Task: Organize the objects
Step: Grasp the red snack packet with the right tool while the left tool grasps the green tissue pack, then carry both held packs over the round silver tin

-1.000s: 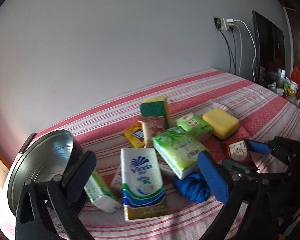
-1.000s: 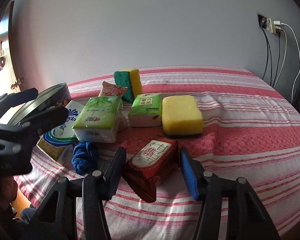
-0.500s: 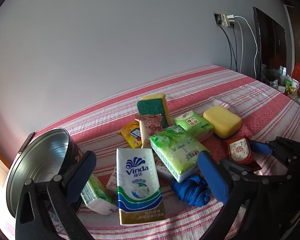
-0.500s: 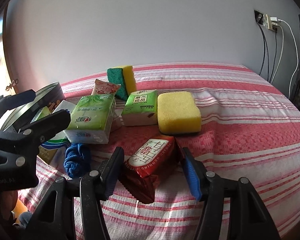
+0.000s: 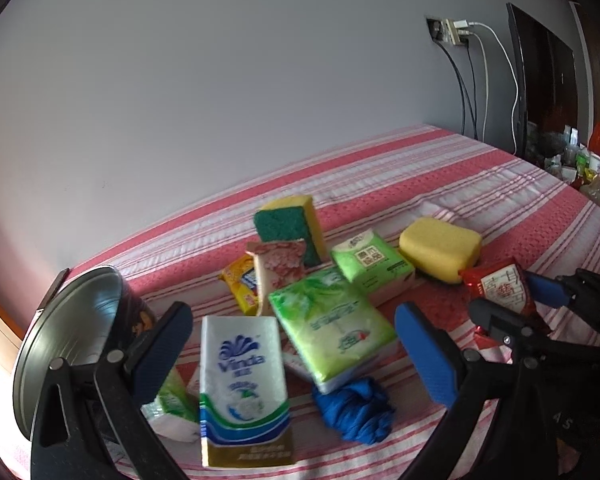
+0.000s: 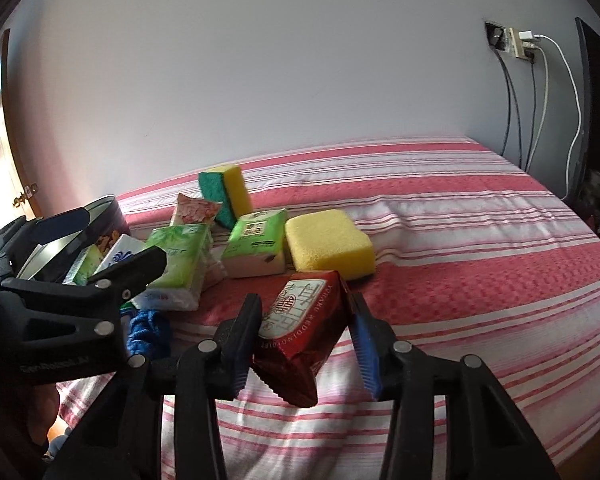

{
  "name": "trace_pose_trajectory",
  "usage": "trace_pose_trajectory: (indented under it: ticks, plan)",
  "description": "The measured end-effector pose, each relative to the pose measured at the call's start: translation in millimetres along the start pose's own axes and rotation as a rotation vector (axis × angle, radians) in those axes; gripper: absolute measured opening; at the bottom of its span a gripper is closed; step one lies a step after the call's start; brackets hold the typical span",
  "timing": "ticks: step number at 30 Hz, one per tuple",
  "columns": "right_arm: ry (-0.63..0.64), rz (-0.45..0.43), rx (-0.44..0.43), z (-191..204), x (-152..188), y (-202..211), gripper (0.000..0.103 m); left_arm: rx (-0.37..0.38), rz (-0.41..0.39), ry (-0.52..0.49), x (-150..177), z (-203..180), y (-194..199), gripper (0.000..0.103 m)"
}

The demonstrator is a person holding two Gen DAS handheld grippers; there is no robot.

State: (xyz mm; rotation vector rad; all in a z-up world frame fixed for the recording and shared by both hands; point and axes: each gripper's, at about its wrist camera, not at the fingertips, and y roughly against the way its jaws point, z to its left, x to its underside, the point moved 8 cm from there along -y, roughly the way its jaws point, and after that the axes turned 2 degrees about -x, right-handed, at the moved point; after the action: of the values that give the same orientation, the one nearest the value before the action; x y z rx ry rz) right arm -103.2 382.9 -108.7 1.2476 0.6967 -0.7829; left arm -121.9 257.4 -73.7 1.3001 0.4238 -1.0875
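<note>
My right gripper [image 6: 304, 304] has a red snack packet [image 6: 304, 328] between its jaws, which are closing. Both pads press on its sides and it sits tilted, its near corner off the bedspread. The left wrist view shows that same red packet [image 5: 500, 288] in the right gripper [image 5: 508, 298] at far right. My left gripper [image 5: 290, 314] is open and holds nothing, hovering over a pile: a Vinda tissue pack [image 5: 240, 380], a green tissue pack [image 5: 332, 328], a blue cloth [image 5: 356, 412]. A metal tin [image 5: 68, 340] stands at the left.
A smaller green pack [image 5: 370, 264], a yellow sponge [image 5: 440, 248], a green-and-yellow scrub sponge [image 5: 288, 228], a pink packet [image 5: 280, 268] and a yellow packet [image 5: 240, 284] lie on the striped bedspread [image 6: 480, 240]. Cables [image 6: 540, 100] hang from a wall socket at the back right.
The right jaws have narrowed onto the red packet, which now sits more upright between them. The left gripper has drifted slightly to the right, still open.
</note>
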Motion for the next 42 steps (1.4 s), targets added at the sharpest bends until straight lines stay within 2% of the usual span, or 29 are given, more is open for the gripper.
trace_pose_trajectory:
  ticks: [6, 8, 14, 16, 17, 26, 42]
  plan:
    - [0.000, 0.038, 0.006, -7.2, 7.5, -10.5, 0.047, 0.011, 0.072, 0.008, 9.6, -6.3, -21.2, 0.102]
    - [0.001, 0.037, 0.007, -8.0, 8.2, -12.2, 0.047, 0.027, 0.097, 0.016, 13.4, -7.6, -27.1, 0.098]
    - [-0.003, 0.031, 0.004, -8.8, 8.1, -12.0, 0.047, 0.058, 0.122, 0.035, 19.2, -9.1, -34.0, 0.079]
    - [-0.002, 0.028, 0.005, -8.5, 8.0, -11.9, 0.047, 0.082, 0.123, 0.048, 19.7, -7.7, -32.1, 0.056]
    - [-0.003, 0.026, 0.006, -8.2, 8.1, -12.0, 0.047, 0.094, 0.129, 0.052, 20.4, -7.5, -32.3, 0.053]
    - [0.013, -0.007, 0.002, -2.0, 4.5, -7.9, 0.047, 0.145, 0.102, 0.069, 19.2, -5.9, -23.3, 0.052]
    - [0.049, -0.086, -0.023, 18.0, -8.2, 12.6, 0.047, 0.091, -0.036, 0.087, 2.1, 16.5, 11.8, 0.052]
